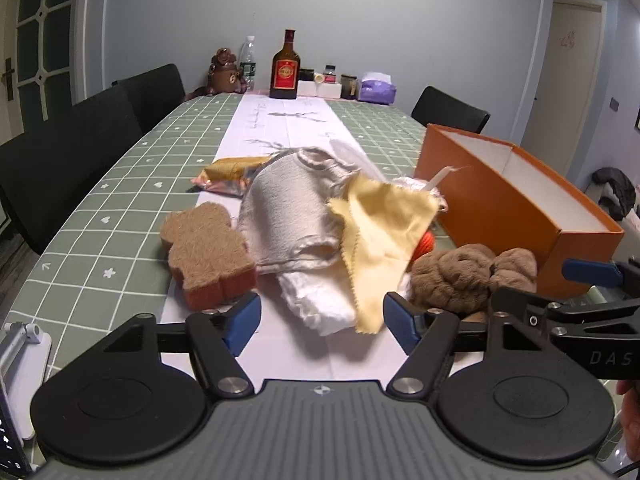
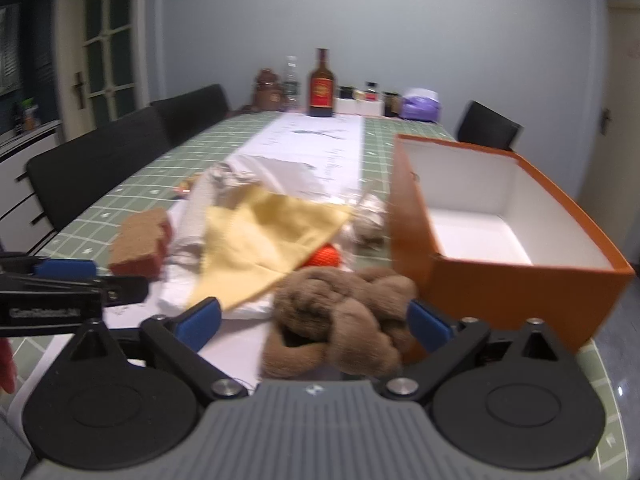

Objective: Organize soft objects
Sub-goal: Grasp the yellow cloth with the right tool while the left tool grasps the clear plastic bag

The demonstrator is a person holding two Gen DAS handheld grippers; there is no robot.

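A heap of soft things lies on the table's white runner: a grey-white towel (image 1: 288, 208), a yellow cloth (image 1: 380, 236) draped over it, a white cloth (image 1: 316, 300), a bear-shaped brown sponge (image 1: 208, 252) at the left and a brown knotted plush (image 1: 468, 276) at the right, with an orange ball (image 2: 325, 257) half hidden under the yellow cloth. My left gripper (image 1: 320, 322) is open, just short of the white cloth. My right gripper (image 2: 314, 320) is open with the brown plush (image 2: 340, 320) between its fingers. An empty orange box (image 2: 500, 280) stands right of the heap.
Bottles, jars, a tissue pack (image 1: 376, 88) and a brown figurine (image 1: 224, 70) stand at the table's far end. Black chairs (image 1: 80, 140) line the left side, one (image 1: 448, 114) is at the far right. A snack packet (image 1: 228, 176) lies behind the towel. A white stand (image 1: 24, 360) is at the near left.
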